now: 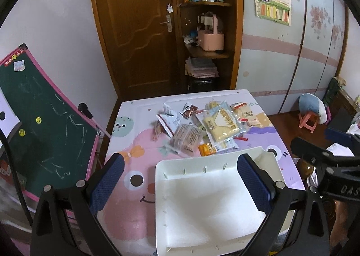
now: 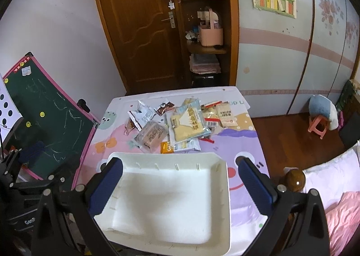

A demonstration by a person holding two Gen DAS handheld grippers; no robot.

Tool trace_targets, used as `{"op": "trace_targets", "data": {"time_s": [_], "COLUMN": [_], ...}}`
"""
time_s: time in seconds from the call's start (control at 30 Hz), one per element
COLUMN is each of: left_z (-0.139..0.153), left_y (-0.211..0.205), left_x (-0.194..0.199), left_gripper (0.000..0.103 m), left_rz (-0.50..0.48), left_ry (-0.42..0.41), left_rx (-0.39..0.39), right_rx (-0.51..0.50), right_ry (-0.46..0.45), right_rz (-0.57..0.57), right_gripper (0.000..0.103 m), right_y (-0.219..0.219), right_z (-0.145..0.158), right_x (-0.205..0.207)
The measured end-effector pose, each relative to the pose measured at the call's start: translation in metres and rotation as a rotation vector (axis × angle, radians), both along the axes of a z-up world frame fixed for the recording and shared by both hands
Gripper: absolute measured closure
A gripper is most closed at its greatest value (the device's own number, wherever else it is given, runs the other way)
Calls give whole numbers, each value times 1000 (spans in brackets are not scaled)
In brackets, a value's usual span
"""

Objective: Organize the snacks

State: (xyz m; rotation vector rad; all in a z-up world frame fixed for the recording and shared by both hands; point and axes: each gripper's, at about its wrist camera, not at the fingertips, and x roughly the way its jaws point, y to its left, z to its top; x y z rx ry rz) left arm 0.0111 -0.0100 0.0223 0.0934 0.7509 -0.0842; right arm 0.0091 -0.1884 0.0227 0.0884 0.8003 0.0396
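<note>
On my left wrist camera, the left gripper (image 1: 180,179) hangs above the near end of the table (image 1: 290,161), jaws spread wide with nothing between them. Below it sits the white tray (image 1: 202,202), bare inside. Just beyond the tray's far rim lies the heap of snacks (image 1: 202,125): a big yellow bag (image 1: 221,124) on top, a brown packet (image 1: 186,137) to its left, and a small orange packet (image 1: 206,149) nearly touching the rim. At the right edge I catch part of the right gripper (image 1: 333,161), but I cannot tell its state from here.

Over to the right wrist camera: the right gripper (image 2: 180,177) is wide open too, holding nothing, hovering over the tray (image 2: 171,206). The snacks (image 2: 180,121) sit past the far rim, the orange packet (image 2: 167,147) right against it. A chalkboard (image 2: 45,125) leans left of the table.
</note>
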Motion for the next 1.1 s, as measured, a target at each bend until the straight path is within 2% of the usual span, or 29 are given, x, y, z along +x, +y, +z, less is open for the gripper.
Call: {"op": "trace_targets", "data": {"time_s": [0.27,0.47,0.6,0.67,0.73,0.83,0.97,1.1], "left_z": [16,34,43,43,38,19,-29,-80], "left_y": [7,16,27,27,23,14,0,-6], "left_x": [25,62,85,101,121,146,188,223], "left_gripper": [3,3,3,3,3,3,3,3], "left_rz": [-19,-25,-47,-55,-54,-75,-120,-148], "left_ry": [-21,-52,-55,-26,-9,28,151,280], "left_rx": [4,9,-44,-27,15,71,121,131], "right_rx": [-42,-87,-65,-61,-52,-45,-76,-18], "right_ry": [-44,-82,-68,-57,-22,76,249,433], "right_rz": [28,44,75,102,125,157,127,94], "right_gripper": [0,0,0,0,0,0,0,0], "right_y": [-6,-6,-7,-5,-2,3,5,-3], "right_z": [32,61,64,59,49,18,-45,-115], "right_x": [29,58,81,91,104,131,171,205]}}
